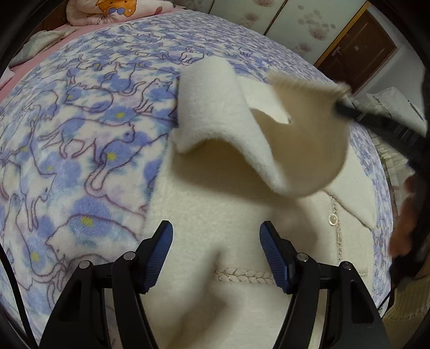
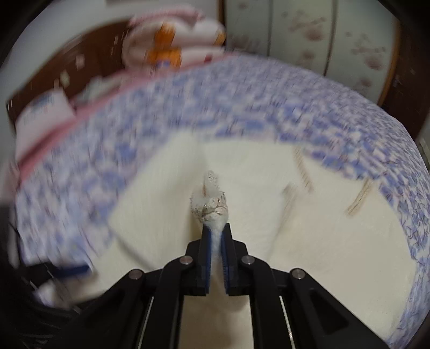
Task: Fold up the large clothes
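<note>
I see a cream fleece garment point(image 1: 204, 214) spread flat on the bed, trimmed with pale braided cord and a round pearly button. One flap of it is lifted and curls over in the air above the flat part, its fuzzy underside showing.

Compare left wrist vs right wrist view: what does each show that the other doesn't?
Left wrist only: the left hand-held gripper, open above the cream fleece garment; a lifted sleeve pulled up by the right hand-held gripper from the right edge; a round button and braided trim; a wooden door.

Right wrist only: the right hand-held gripper shut on a pinch of the garment's edge, seen close up; the brown headboard.

Both: the garment on the blue cat-print blanket, the folded pink bedding, floral wardrobe panels.
</note>
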Motion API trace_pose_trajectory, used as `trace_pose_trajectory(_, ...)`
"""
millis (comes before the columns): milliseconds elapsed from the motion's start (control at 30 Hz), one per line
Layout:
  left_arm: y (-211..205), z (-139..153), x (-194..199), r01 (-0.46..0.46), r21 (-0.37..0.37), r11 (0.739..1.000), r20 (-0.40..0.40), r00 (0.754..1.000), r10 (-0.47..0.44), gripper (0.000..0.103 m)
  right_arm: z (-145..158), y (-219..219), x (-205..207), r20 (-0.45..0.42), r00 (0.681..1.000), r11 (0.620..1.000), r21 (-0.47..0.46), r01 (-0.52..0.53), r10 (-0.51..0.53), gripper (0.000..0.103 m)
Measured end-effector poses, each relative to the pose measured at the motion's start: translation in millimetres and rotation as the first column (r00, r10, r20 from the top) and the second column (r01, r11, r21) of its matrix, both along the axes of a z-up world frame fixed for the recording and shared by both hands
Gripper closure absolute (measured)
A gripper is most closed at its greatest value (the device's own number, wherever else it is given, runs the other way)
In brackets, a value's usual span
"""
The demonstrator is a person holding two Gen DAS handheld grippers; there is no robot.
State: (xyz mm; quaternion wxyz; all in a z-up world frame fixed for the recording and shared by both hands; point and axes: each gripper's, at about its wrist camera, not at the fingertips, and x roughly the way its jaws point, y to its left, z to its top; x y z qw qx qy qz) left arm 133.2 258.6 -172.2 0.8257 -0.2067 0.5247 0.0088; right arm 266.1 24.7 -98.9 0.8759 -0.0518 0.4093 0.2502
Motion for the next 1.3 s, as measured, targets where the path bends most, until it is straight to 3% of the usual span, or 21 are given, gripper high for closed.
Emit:
trace_pose_trajectory(100,-2,3,-1,0.006,-0.010,1.000,0.024,1.000,-0.006,0.037,35,-76,4,0.015,0.978,0.959,0.201,0.201,-0.208,0.097)
trace_pose_trajectory(167,-4,3,-2,0.017,-0.012,1.000,0.033,0.999,-0.017,0.037,31,-131,-5,-0.026,0.944,0.914,0.244,0.324,-0.328,0.096)
trace_pose_trajectory(267,-9,-4,1,0.042,-0.013,0.999,0.022,0.999,-0.041,0.037,-12,-189,-21,-0.155,0.887,0.875,0.159,0.457,-0.436,0.091)
trace_pose_trajectory(333,-13,-9,5,0.052,-0.010,0.999,0.009,0.999,-0.052,0.037,-60,-220,-31,-0.266,0.844,0.872,0.023,0.488,-0.465,0.071)
trace_pose_trajectory(367,-15,-10,7,0.058,-0.007,0.998,0.003,0.998,-0.058,0.037,-78,-234,-37,-0.312,0.816,0.862,-0.018,0.506,-0.486,0.069)
trace_pose_trajectory(433,-18,-11,14,0.073,0.009,0.997,0.000,0.997,-0.073,0.037,-100,-254,-46,-0.383,0.780,0.847,-0.013,0.532,-0.496,0.069)
trace_pose_trajectory(500,-17,-10,25,0.079,0.031,0.996,0.000,0.997,-0.079,0.037,-109,-271,-49,-0.420,0.764,0.832,0.039,0.554,-0.490,0.069)
trace_pose_trajectory(733,12,-12,91,0.036,0.031,0.999,-0.017,0.999,-0.035,0.037,-94,-266,2,-0.391,0.828,0.851,0.174,0.495,-0.401,0.060)
trace_pose_trajectory(867,21,-21,139,0.052,0.050,0.997,-0.048,0.998,-0.050,0.037,-98,-247,45,-0.360,0.847,0.879,0.125,0.460,-0.392,0.060)
trace_pose_trajectory(1033,23,-38,187,0.076,0.115,0.991,-0.080,0.995,-0.067,0.037,-118,-241,85,-0.366,0.842,0.885,0.092,0.457,-0.397,0.060)
trace_pose_trajectory(1200,21,-59,214,0.079,0.118,0.990,-0.094,0.993,-0.069,0.037,-129,-232,88,-0.306,0.877,0.904,0.101,0.416,-0.369,0.061)
trace_pose_trajectory(1267,21,-59,218,0.064,0.123,0.990,-0.059,0.997,-0.057,0.050,-128,-225,87,-0.274,0.892,0.920,0.056,0.389,-0.360,0.082)
trace_pose_trajectory(1300,20,-57,221,0.053,0.142,0.988,-0.043,0.998,-0.047,0.072,-126,-223,87,-0.262,0.898,0.924,0.052,0.380,-0.354,0.087)
